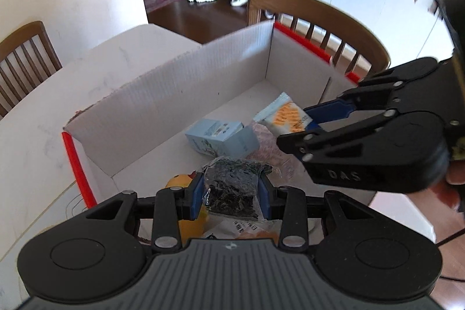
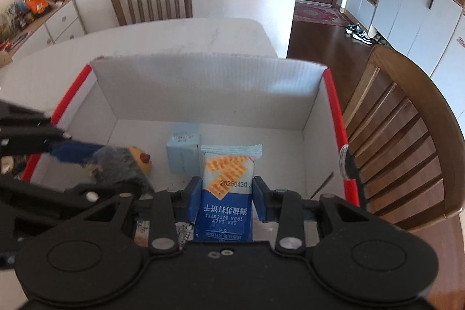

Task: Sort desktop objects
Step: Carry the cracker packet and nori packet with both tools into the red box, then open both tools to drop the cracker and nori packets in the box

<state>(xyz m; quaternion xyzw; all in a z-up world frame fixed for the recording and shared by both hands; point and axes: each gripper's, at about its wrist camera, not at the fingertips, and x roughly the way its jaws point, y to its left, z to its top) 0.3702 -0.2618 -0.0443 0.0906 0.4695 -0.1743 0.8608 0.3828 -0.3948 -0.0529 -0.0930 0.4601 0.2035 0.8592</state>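
Box edges: your white cardboard box (image 2: 203, 89) has red-trimmed side rims and sits on the white surface (image 2: 180, 34); the far half of its floor is bare, so that's where the open room is.
Tight side: a wooden chair (image 2: 407, 135) stands right beside the box's right wall.
Left tongs (image 1: 231, 191): clamped on a clear packet of dark dried leaves (image 1: 232, 188), held above the box's near end.
Right tongs (image 2: 226, 193): gripping a blue soda biscuit packet (image 2: 228, 176), upright over the box, printed 20250430.
Inside the box: a pale blue carton (image 1: 221, 135) lying on the floor mid-box, a yellow toy (image 2: 142, 160) toward the left wall, plus some flat packets near you.
Only your left view shows: a pinkish flat packet (image 1: 270, 150) under the biscuit packet's spot, and a second chair (image 1: 26, 60) off the surface's left edge.
Only your right view shows: a low sideboard (image 2: 58, 22) with snack bags on top, far left; the leaf packet is just a blur there.
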